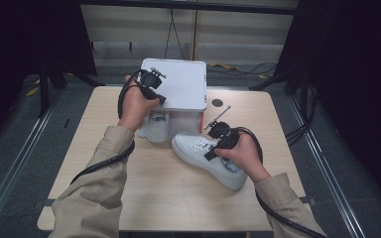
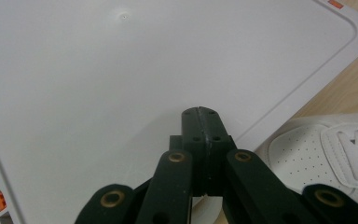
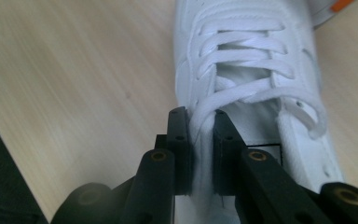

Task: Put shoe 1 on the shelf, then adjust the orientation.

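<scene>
the white sneaker (image 1: 209, 159) lies on its sole on the table (image 1: 168, 198), right of centre, just near of the white box (image 1: 176, 84). the right gripper (image 3: 200, 122) has its jaws clamped on a lace (image 3: 242, 95) near the collar. the left gripper (image 2: 204, 122) hovers over the box lid with its jaws pressed together, empty. judged: lace work has only begun; the second shoe (image 1: 154, 126) beside the box is untouched.

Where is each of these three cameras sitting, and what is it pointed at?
High view: above the table, looking forward and down; both forearms, left gripper, right gripper.
Left gripper view: rides the left gripper, jaws shut, over the white box lid.
Right gripper view: rides the right gripper, clamping the sneaker.
All three show the sneaker.
</scene>
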`<state>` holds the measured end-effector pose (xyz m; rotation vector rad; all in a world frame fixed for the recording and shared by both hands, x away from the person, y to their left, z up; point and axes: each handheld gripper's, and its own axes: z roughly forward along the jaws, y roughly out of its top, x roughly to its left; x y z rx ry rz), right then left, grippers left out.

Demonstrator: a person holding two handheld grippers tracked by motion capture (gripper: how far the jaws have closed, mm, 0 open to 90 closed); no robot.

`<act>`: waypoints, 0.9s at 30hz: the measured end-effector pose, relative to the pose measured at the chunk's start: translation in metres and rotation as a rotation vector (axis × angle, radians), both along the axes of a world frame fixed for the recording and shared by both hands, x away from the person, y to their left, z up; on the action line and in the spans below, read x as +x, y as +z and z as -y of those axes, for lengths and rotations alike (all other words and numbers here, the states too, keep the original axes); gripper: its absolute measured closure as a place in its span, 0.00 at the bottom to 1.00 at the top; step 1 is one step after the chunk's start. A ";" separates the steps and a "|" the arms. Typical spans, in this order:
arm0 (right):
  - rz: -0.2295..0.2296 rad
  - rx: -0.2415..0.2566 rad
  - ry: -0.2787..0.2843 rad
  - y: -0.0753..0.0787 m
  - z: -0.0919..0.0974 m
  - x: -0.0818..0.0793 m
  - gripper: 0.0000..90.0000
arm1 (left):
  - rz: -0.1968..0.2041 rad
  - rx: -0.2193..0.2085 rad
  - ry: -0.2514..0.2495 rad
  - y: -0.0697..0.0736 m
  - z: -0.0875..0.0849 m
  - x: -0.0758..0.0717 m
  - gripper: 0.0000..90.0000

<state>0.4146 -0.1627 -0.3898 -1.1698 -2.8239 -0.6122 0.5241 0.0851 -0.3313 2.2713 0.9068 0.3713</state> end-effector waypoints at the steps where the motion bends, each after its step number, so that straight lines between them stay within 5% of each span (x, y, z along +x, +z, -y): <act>1: -0.010 0.014 0.007 -0.004 -0.001 -0.001 0.88 | 0.001 -0.001 0.000 0.000 0.000 0.000 1.00; 4: -0.006 0.017 0.040 -0.007 -0.006 -0.003 0.86 | -0.002 -0.009 0.004 0.000 -0.001 0.000 1.00; 10: 0.002 -0.104 0.142 -0.006 -0.002 -0.012 0.66 | -0.001 -0.006 0.002 0.000 -0.001 0.000 1.00; 15: -0.057 -0.128 0.173 -0.022 0.006 -0.019 0.79 | -0.004 -0.030 0.010 -0.001 -0.003 0.000 1.00; 17: -0.084 -0.093 0.143 -0.025 0.006 -0.020 0.86 | -0.004 -0.032 0.010 -0.001 -0.003 0.000 1.00; 22: -0.067 -0.095 0.094 -0.022 0.006 -0.023 0.89 | -0.008 -0.031 0.005 -0.001 -0.003 0.001 1.00; 27: -0.010 -0.060 0.040 -0.007 0.007 -0.025 0.91 | 0.004 -0.037 0.007 -0.002 -0.004 -0.001 1.00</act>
